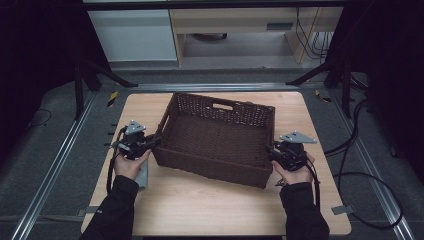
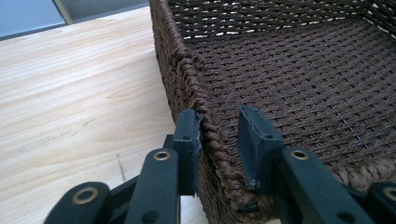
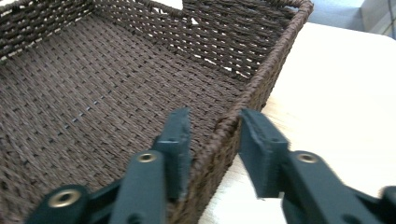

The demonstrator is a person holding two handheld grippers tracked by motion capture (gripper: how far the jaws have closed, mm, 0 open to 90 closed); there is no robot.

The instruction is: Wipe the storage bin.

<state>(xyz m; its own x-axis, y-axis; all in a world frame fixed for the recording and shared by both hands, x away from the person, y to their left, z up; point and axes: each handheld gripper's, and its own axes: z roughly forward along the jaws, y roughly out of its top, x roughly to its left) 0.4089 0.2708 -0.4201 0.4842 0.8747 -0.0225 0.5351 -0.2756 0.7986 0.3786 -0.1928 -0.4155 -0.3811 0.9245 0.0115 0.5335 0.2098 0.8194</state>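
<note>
A dark brown woven basket (image 1: pixel 210 167) sits empty and slightly askew in the middle of the wooden table (image 1: pixel 200 210). My left gripper (image 1: pixel 157 141) straddles the rim of its left wall (image 2: pixel 187 70). One pad lies flat against the outside and the other meets the braid near its base, so the jaws are shut on the wall (image 2: pixel 219 126). My right gripper (image 1: pixel 270 150) straddles the right wall's rim (image 3: pixel 275 60); one jaw is inside, one outside (image 3: pixel 215 126), and slim gaps show beside the weave.
A small grey cloth (image 1: pixel 143 176) lies on the table under the left hand. Black cables (image 1: pixel 360 175) loop on the floor at the right. Metal rails (image 1: pixel 50 170) run along the table's sides. Cabinets stand beyond the far edge.
</note>
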